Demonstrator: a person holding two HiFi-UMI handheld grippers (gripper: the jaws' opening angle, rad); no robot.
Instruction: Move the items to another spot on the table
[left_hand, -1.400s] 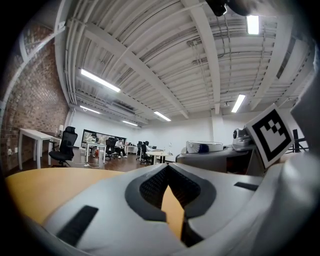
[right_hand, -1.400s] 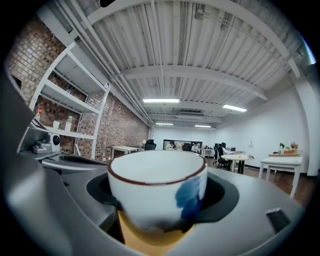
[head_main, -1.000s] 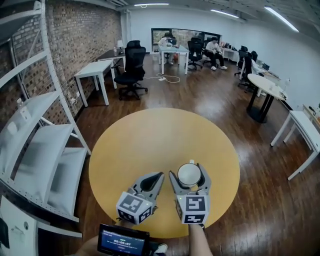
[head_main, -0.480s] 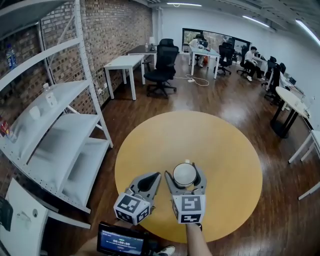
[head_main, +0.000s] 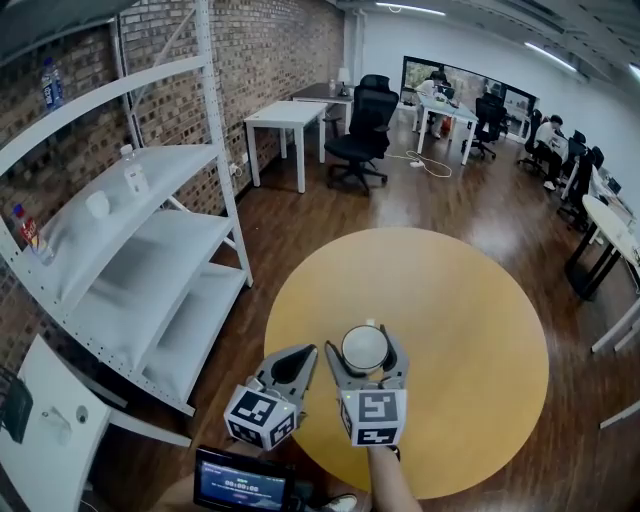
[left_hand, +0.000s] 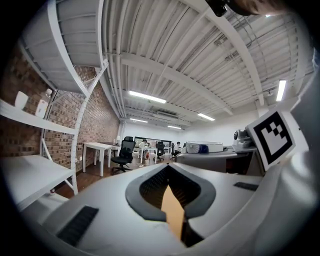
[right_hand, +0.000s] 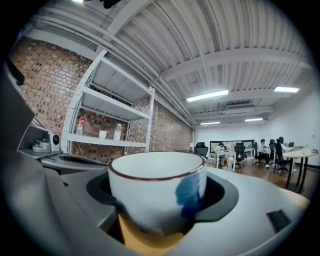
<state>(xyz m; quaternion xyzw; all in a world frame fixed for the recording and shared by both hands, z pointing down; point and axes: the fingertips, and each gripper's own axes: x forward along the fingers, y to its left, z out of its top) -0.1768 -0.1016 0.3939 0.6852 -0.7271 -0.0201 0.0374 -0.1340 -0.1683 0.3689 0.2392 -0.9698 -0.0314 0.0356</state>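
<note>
While the head view shows the right gripper (head_main: 366, 338) clamped on a white cup (head_main: 364, 350) at lower centre, over the near part of the round yellow table (head_main: 450, 300), the left gripper (head_main: 300, 360) sits just beside it.

Left gripper view: jaws pressed together, nothing between.

Right gripper view: the cup (right_hand: 157, 192) fills the jaws, pinched on both sides.

Likely mid-transfer, with placing left to do; whether the cup touches the table is unclear.

Glossy glazed ceramic cup (head_main: 364, 347), smooth matt table (head_main: 450, 300), rough brick wall (head_main: 270, 50), polished wood floor (head_main: 480, 200).
</note>
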